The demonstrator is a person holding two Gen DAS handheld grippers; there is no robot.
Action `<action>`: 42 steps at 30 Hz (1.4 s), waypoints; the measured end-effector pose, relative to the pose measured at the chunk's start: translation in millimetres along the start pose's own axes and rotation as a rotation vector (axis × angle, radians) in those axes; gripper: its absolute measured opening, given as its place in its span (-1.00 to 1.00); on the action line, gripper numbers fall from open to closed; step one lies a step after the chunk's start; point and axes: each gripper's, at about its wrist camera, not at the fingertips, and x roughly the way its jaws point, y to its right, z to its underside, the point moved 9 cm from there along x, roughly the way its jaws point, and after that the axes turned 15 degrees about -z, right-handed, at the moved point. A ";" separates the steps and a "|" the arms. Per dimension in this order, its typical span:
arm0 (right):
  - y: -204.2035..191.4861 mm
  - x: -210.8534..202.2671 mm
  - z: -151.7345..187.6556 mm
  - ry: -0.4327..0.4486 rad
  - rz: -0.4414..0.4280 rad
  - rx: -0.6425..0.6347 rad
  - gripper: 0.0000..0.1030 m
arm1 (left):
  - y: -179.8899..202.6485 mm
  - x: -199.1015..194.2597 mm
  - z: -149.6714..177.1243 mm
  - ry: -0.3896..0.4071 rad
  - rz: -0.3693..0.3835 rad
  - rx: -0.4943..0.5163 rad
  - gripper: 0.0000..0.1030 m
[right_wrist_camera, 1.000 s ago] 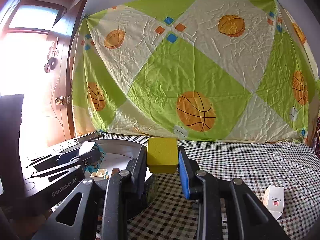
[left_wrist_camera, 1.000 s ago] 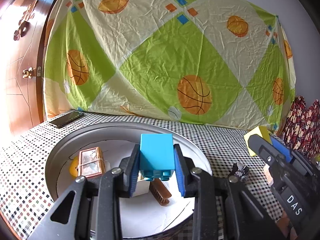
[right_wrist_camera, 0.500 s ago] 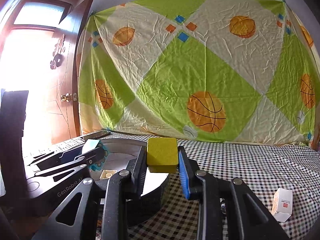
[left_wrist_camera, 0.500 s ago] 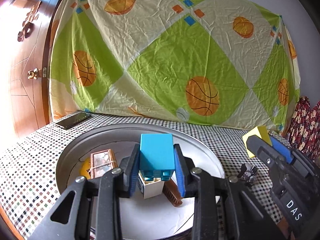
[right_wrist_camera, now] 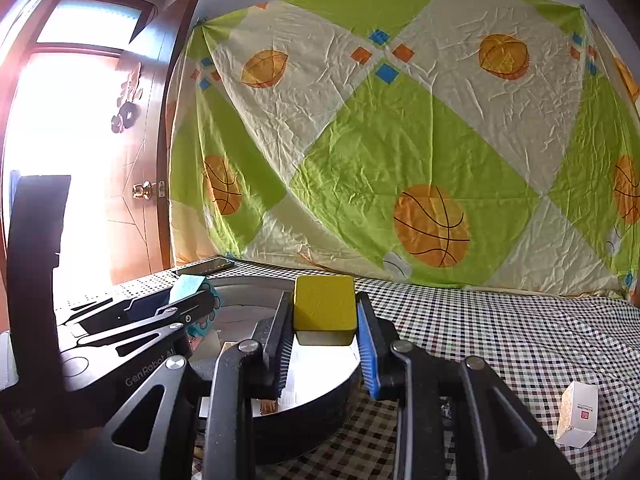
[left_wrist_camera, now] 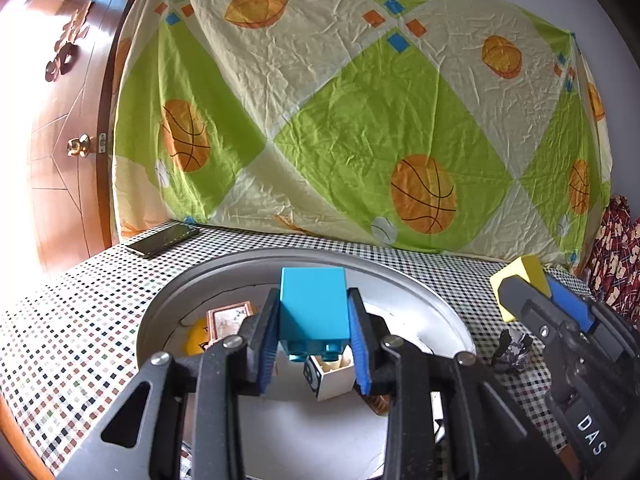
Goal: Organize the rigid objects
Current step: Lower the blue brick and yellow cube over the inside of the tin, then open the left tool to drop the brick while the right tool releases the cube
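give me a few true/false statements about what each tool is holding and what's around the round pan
1. The left tool grips a blue block. True.
2. The right tool holds a red ball. False: it is shut on a yellow block.
3. A dark phone lies on the checked cloth beyond the pan. True.
4. The pan holds nothing. False: a small white cube and a framed brown piece lie in it.
5. A small white box sits on the cloth outside the pan. True.
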 end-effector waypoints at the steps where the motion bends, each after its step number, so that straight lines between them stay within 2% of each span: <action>1: -1.4 0.5 0.1 0.000 -0.002 -0.002 -0.39 | -1.5 0.4 -0.4 0.002 -0.005 0.002 -0.41; 19: -28.7 28.7 5.8 -0.061 -0.061 -0.046 -0.39 | -23.7 24.7 0.6 -0.063 -0.044 0.027 -0.41; 31: -12.7 43.7 0.3 -0.111 -0.080 0.017 -0.39 | -11.8 39.1 3.7 -0.122 -0.032 0.101 -0.41; 42: 16.7 86.5 16.1 -0.279 -0.088 0.106 -0.39 | 0.1 62.0 12.3 -0.253 0.018 0.175 -0.40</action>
